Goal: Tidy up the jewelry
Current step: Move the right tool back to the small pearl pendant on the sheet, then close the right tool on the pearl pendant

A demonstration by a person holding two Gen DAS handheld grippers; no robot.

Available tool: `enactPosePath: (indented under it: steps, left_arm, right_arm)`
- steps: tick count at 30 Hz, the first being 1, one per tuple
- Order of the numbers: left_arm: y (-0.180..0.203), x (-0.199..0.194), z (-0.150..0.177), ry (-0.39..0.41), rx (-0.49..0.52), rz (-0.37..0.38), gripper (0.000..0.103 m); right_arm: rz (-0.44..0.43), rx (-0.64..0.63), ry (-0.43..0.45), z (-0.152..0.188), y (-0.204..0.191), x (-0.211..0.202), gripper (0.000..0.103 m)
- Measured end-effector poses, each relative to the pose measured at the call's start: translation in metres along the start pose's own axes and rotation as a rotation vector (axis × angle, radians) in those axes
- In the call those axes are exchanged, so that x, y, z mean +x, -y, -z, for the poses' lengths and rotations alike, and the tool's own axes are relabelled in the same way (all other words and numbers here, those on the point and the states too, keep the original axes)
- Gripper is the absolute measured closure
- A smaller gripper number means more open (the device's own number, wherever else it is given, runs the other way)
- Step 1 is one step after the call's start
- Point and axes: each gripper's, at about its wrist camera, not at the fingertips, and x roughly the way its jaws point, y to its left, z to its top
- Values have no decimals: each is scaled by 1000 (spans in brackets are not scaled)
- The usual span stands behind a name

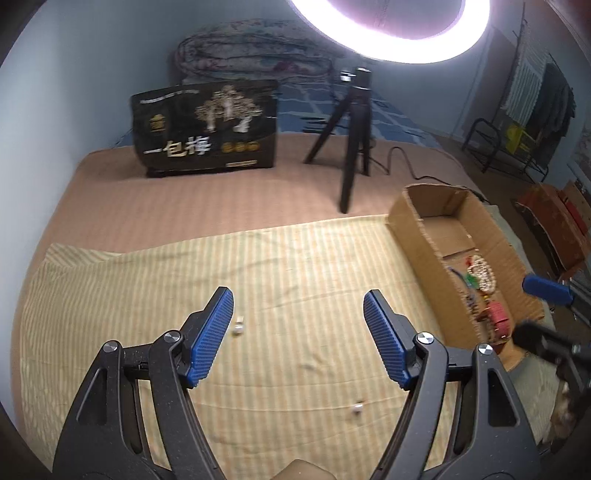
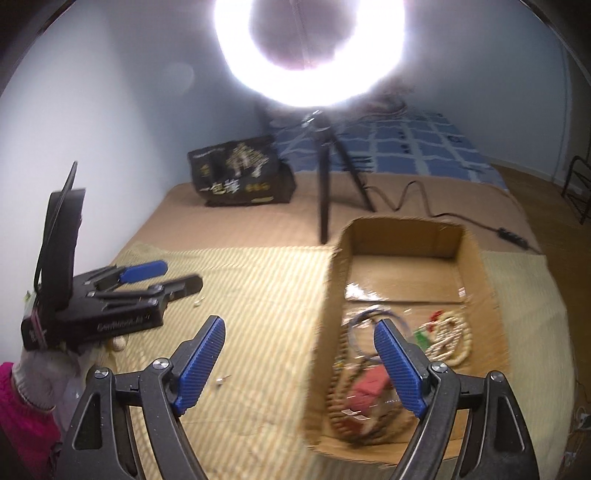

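A cardboard box (image 1: pixel 413 225) (image 2: pixel 332 295) sits at the right edge of a yellow striped cloth (image 1: pixel 280 266). It holds beaded necklaces (image 2: pixel 452 338), a red bracelet (image 2: pixel 369 387) and other jewelry (image 1: pixel 480 280). Two small silvery pieces lie on the cloth: one (image 1: pixel 239 325) by my left gripper's left finger, one (image 1: pixel 357 407) nearer me. My left gripper (image 1: pixel 299 306) is open and empty above the cloth; it also shows in the right wrist view (image 2: pixel 162 277). My right gripper (image 2: pixel 299 332) is open and empty, hovering over the box's near left wall.
A black tripod (image 1: pixel 354 122) under a bright ring light (image 1: pixel 391 29) stands behind the cloth, its cable (image 2: pixel 417 199) trailing right. A black printed bag (image 1: pixel 207 129) stands at the back left. A folded quilt (image 1: pixel 251 55) lies by the wall.
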Motion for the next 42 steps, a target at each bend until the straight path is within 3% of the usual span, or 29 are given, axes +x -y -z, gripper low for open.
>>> enactPosePath:
  steps: [6, 10, 17, 23, 33, 42]
  left_arm:
    - [-27, 4, 8, -17, -32, -16, 28]
    - [-41, 13, 16, -49, -64, -22, 42]
    - [-51, 34, 29, -88, -81, -33, 53]
    - [-51, 50, 35, -111, -52, -40, 57]
    - [-51, 69, 40, -140, -42, -40, 61]
    - [-52, 79, 42, -141, -42, -47, 65]
  right_arm:
    - [-42, -63, -47, 20, -37, 22, 18]
    - [-49, -109, -77, 34, -52, 35, 20]
    - [-56, -161, -138, 60, -69, 62, 41]
    - [-39, -202, -158, 77, -78, 80, 50]
    - [-32, -200, -193, 78, -75, 98, 63]
    - [-28, -243, -198, 78, -84, 103, 69]
